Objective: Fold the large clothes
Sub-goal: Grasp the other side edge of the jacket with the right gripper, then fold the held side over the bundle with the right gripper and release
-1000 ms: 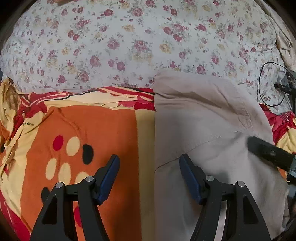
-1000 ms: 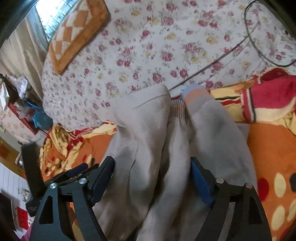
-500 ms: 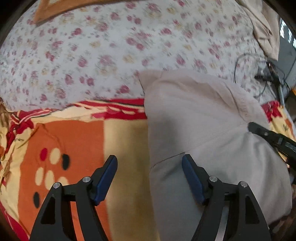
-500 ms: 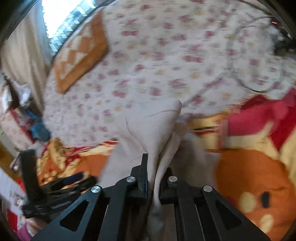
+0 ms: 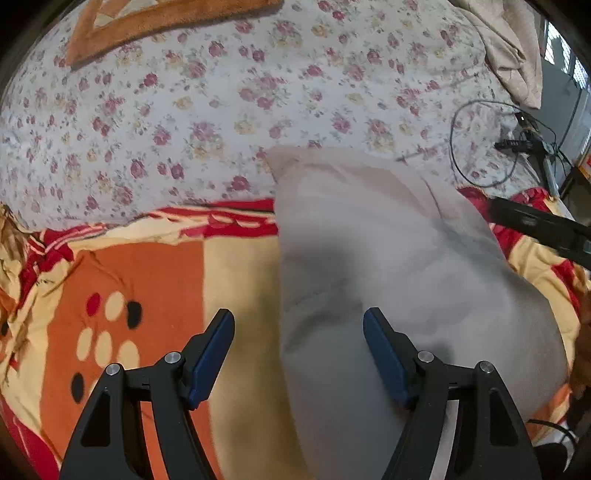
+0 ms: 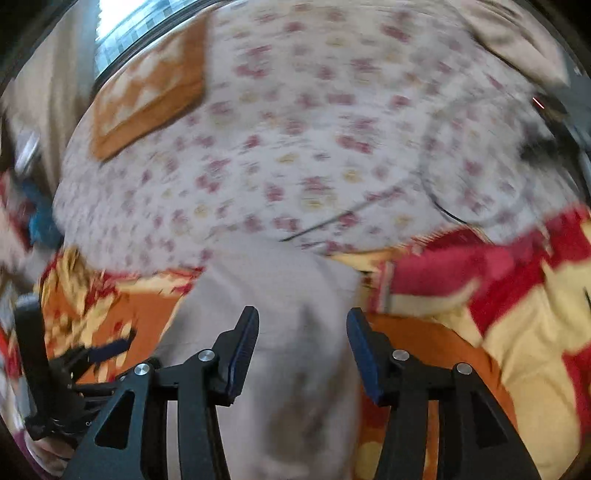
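At the lower centre of both wrist views, the left gripper (image 5: 298, 345) gapes wide and the right gripper (image 6: 302, 343), jaws just reopening, straddles the grey garment (image 5: 388, 266) ungripped; the fold may slump open.

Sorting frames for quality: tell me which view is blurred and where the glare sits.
Right wrist view: motion-smeared throughout, floral sheet streaky, bright window blown out at top left. Left wrist view: mostly sharp, grey garment slightly soft, edges bent by the fisheye.

Right wrist view: motion-blurred throughout. Grey garment (image 5: 388, 266): lower end cut off by frame edge. Dark items (image 5: 524, 144) beyond cable: too small to identify.
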A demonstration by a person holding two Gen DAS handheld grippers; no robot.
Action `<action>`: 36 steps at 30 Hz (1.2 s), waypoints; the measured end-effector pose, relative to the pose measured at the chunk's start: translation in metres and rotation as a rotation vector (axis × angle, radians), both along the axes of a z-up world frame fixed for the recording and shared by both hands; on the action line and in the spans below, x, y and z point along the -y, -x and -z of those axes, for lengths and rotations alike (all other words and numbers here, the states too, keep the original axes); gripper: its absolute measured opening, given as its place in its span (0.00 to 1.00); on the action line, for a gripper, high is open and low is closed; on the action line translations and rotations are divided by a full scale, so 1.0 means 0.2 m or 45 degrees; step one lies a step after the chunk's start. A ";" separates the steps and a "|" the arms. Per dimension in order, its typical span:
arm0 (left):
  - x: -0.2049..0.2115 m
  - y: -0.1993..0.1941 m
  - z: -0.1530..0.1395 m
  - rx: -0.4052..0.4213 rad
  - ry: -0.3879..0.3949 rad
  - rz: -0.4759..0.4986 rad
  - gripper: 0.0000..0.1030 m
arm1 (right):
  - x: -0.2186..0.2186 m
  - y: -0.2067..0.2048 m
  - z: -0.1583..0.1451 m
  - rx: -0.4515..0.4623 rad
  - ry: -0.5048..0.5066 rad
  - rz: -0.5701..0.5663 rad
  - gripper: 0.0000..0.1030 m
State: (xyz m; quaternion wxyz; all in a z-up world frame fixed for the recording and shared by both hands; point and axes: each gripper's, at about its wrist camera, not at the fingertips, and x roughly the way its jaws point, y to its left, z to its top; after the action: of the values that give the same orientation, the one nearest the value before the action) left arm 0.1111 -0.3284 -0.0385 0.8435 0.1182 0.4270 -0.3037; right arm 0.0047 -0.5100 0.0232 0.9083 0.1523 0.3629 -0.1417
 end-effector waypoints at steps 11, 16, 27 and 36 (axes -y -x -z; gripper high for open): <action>-0.02 0.09 0.08 0.065 -0.055 0.012 0.73 | 0.09 -0.10 0.41 -0.233 -0.011 0.102 0.47; -0.11 0.14 -0.03 0.049 0.028 0.001 0.73 | 0.07 0.20 0.14 -0.097 -0.069 0.079 0.52; -0.13 0.23 0.15 -0.033 0.018 -0.046 0.79 | -0.14 0.35 0.45 -0.318 0.056 0.007 0.43; -0.12 0.25 0.06 0.004 -0.032 -0.009 0.78 | -0.10 0.43 0.22 -0.125 -0.040 0.088 0.53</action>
State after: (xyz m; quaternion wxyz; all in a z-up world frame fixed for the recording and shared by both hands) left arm 0.0609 -0.3038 -0.0499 0.8437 0.1279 0.4299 -0.2950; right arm -0.0820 -0.4898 -0.0199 0.8814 0.1718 0.4037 -0.1748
